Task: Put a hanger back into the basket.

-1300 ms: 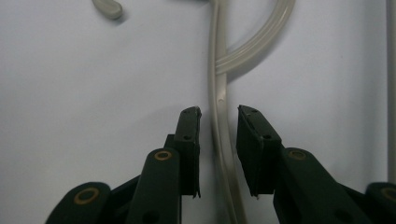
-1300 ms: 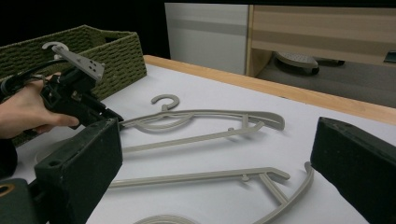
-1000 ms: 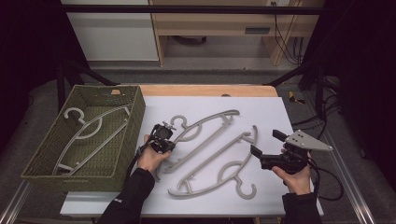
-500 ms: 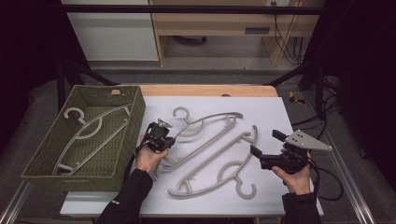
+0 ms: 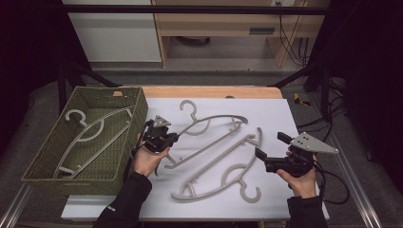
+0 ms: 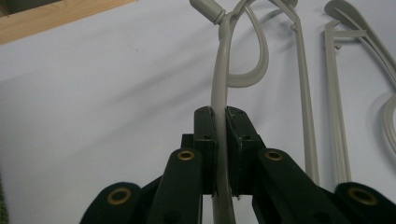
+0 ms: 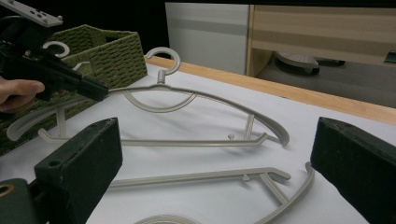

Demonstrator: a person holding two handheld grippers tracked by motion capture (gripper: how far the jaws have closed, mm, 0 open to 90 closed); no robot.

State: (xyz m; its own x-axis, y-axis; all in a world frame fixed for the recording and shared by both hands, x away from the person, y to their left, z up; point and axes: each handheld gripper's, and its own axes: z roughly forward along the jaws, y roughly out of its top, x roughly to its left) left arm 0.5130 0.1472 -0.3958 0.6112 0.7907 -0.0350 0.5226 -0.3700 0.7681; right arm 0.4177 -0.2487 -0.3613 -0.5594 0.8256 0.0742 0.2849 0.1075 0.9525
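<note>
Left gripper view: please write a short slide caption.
Left gripper shut on a grey hanger above the white table.

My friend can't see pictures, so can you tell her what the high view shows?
The left gripper is shut on one arm of a grey hanger, tilting it up off the white table. A second hanger lies flat beside it, and a third rests in the green basket at left. The right gripper hovers open at right.
</note>
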